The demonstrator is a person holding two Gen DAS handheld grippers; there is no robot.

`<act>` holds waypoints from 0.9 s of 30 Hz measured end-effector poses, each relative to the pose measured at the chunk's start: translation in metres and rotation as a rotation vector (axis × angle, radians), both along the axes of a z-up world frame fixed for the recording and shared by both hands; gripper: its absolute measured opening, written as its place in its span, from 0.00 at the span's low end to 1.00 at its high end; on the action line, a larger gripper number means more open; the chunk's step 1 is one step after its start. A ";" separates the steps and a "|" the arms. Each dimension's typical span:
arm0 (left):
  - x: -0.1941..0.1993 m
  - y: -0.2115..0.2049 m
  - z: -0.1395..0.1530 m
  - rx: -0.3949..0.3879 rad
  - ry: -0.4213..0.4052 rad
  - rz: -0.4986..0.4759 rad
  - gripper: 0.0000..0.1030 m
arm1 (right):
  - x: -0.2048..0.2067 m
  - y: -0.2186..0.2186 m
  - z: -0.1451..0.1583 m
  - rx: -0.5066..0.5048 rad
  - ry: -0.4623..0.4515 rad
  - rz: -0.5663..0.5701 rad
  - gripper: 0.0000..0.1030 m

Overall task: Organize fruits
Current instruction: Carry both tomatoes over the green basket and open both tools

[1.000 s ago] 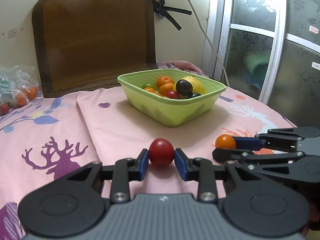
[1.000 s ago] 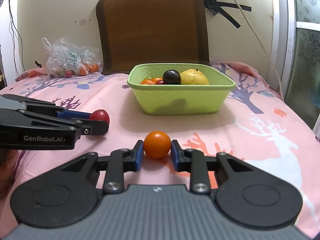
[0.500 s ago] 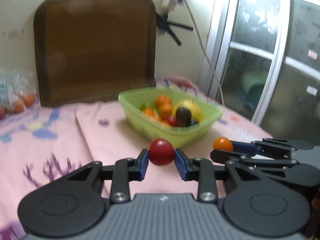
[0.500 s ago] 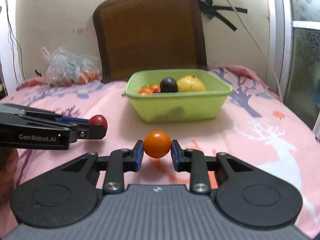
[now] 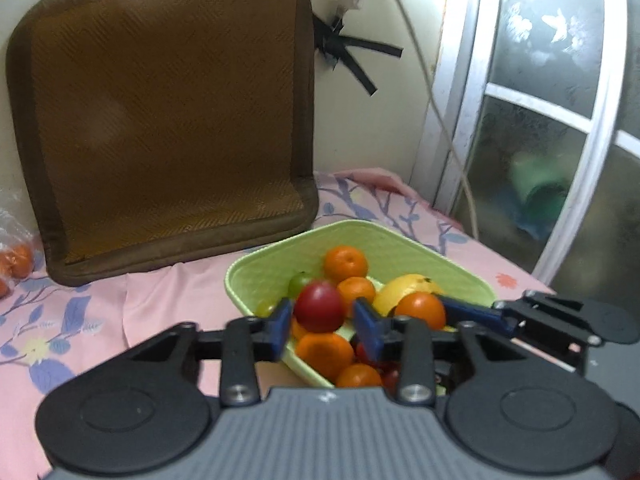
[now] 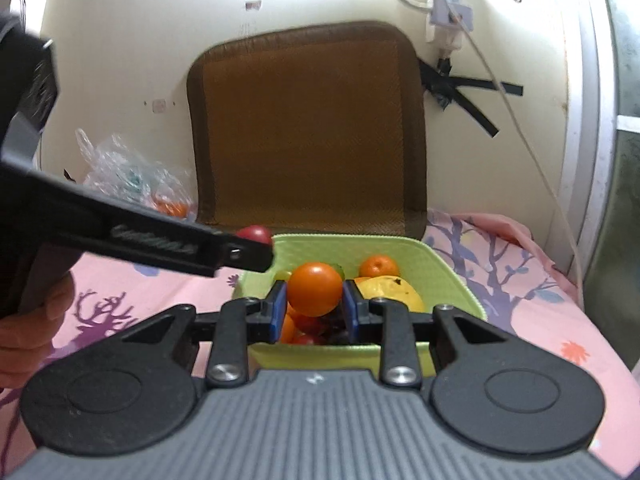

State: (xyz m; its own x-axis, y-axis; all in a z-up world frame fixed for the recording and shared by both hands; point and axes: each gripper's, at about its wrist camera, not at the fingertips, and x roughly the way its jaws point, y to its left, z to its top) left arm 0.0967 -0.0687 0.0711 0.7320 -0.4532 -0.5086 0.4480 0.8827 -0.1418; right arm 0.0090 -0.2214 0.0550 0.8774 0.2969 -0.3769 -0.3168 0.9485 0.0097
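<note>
Left gripper [image 5: 322, 324]: blue fingers [image 5: 280, 326] spread a little, having just been opening. The red fruit [image 5: 320, 307] sits between them with a sliver of gap on the right side; the left side is too blurred to say whether the pad touches. Fruit is above the near-left part of the green basket [image 5: 400, 248].

Right gripper [image 6: 314, 312]: fingers [image 6: 278, 312] pinching the orange fruit [image 6: 315, 289] on both flanks, held over the basket's near rim [image 6: 320, 350]. In the left view this gripper comes in from the right, its orange just beside the red one.

Basket contents: several small oranges [image 5: 346, 265], a yellow fruit [image 5: 406, 292], a green one, some red ones low down. Free floor remains along the far wall [image 6: 420, 256] and right side.

Outward: basket stands on a pink printed bed cover [image 5: 100, 320]. Brown mat [image 5: 160, 120] leans on the wall just behind the basket's far edge, little room there. Open cover to the left and right of the basket. Plastic bag of fruit [image 6: 132, 180] sits far left by the wall, well apart. Glass door frame [image 5: 592, 160] bounds the right side. A hand [image 6: 32, 332] grips the left tool's handle.
</note>
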 end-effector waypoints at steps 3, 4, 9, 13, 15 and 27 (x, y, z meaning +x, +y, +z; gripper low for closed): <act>0.004 0.001 0.001 -0.007 -0.010 0.016 0.41 | 0.005 0.003 -0.002 -0.008 -0.035 -0.011 0.34; 0.005 0.004 0.002 -0.017 -0.008 0.021 0.41 | 0.005 0.004 -0.002 -0.012 -0.042 -0.015 0.35; -0.004 0.019 0.011 -0.056 -0.023 0.064 0.41 | 0.006 0.000 0.000 0.022 -0.056 -0.029 0.42; -0.025 0.034 0.017 -0.094 -0.037 0.096 0.45 | 0.000 -0.004 0.004 0.036 -0.067 -0.047 0.41; -0.038 0.041 0.018 -0.101 -0.044 0.110 0.47 | -0.007 -0.006 0.006 0.053 -0.067 -0.051 0.41; -0.101 0.061 0.004 -0.109 -0.016 0.109 0.47 | -0.006 -0.010 0.017 0.072 -0.038 -0.080 0.30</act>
